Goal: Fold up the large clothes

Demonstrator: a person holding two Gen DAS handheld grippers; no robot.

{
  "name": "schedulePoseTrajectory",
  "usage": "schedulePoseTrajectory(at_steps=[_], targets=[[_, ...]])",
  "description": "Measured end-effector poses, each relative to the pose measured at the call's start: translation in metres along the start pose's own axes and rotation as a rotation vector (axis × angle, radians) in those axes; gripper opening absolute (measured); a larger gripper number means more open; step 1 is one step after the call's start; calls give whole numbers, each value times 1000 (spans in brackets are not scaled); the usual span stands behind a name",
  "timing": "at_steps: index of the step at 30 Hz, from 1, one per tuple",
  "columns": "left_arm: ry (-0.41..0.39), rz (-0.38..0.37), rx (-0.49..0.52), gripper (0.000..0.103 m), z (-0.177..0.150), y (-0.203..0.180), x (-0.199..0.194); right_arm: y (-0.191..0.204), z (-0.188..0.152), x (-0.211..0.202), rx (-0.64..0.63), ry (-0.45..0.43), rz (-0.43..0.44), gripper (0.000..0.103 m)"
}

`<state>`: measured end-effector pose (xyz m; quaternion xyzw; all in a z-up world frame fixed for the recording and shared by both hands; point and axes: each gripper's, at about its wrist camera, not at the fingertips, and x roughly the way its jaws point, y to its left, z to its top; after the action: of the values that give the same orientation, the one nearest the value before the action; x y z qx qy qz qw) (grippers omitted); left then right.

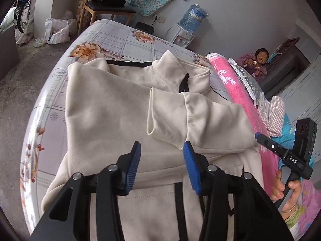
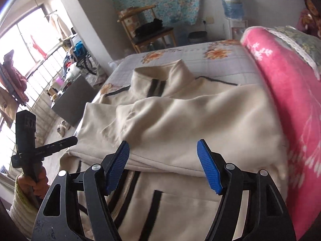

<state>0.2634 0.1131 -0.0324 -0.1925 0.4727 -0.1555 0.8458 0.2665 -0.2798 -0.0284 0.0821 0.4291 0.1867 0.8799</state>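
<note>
A cream jacket (image 1: 112, 108) with black trim lies spread on the bed, collar at the far end, and shows again in the right wrist view (image 2: 200, 116). One sleeve (image 1: 180, 116) is folded across its chest. My left gripper (image 1: 162, 143) hovers over the jacket's lower half, open, with only a gap between its blue pads. My right gripper (image 2: 163, 142) is open wider above the folded sleeve's near edge and holds nothing. It also shows at the right edge of the left wrist view (image 1: 280, 152), held by a hand (image 1: 284, 188).
The bed sheet (image 1: 112, 38) is checked with flowers; its left edge drops to a concrete floor. A pink blanket (image 1: 238, 92) and a pillow (image 1: 246, 76) lie along the right. A person (image 1: 258, 62) sits beyond. A chair (image 1: 108, 10) and water dispenser (image 1: 188, 28) stand at the far wall.
</note>
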Motion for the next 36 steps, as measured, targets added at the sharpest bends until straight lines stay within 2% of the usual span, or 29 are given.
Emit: schedulePoseTrajectory(at_steps=[3, 6, 8, 10, 11, 12, 17, 19, 20, 23, 26, 28, 30, 32, 36], targets=[[36, 9, -41, 43, 21, -3, 30, -34, -11, -11, 67, -22, -83, 49], [77, 40, -68, 43, 37, -3, 62, -61, -26, -18, 120, -18, -129, 41], [88, 67, -55, 34, 41, -6, 75, -73, -36, -22, 147, -14, -137, 39], [90, 103, -21, 9, 42, -12, 82, -80, -42, -21, 158, -8, -145, 38], [79, 118, 4, 3, 42, -15, 81, -83, -44, -20, 157, -6, -153, 38], [57, 130, 26, 0, 42, -20, 76, -84, -45, -18, 154, -6, -159, 37], [-153, 167, 142, 0, 46, -47, 11, -91, -45, -22, 145, -2, -164, 37], [-221, 188, 142, 0, 45, -47, -15, -91, -44, -24, 135, -4, -167, 37], [-230, 187, 123, 0, 45, -41, -22, -91, -44, -24, 128, -4, -173, 37], [-150, 155, 74, 0, 47, -20, -8, -91, -45, -23, 110, 0, -191, 38], [-17, 78, -21, 1, 43, -1, 24, -90, -47, -19, 117, 7, -171, 49], [53, 75, -43, 8, 39, 1, 48, -87, -47, -18, 125, 6, -155, 55], [106, 67, -57, 9, 38, 2, 69, -82, -48, -17, 116, 4, -157, 60], [136, 110, -58, 9, 37, 1, 85, -77, -48, -16, 100, 3, -174, 60], [94, 161, 13, 9, 32, -12, 89, -76, -50, -14, 89, 7, -201, 60]])
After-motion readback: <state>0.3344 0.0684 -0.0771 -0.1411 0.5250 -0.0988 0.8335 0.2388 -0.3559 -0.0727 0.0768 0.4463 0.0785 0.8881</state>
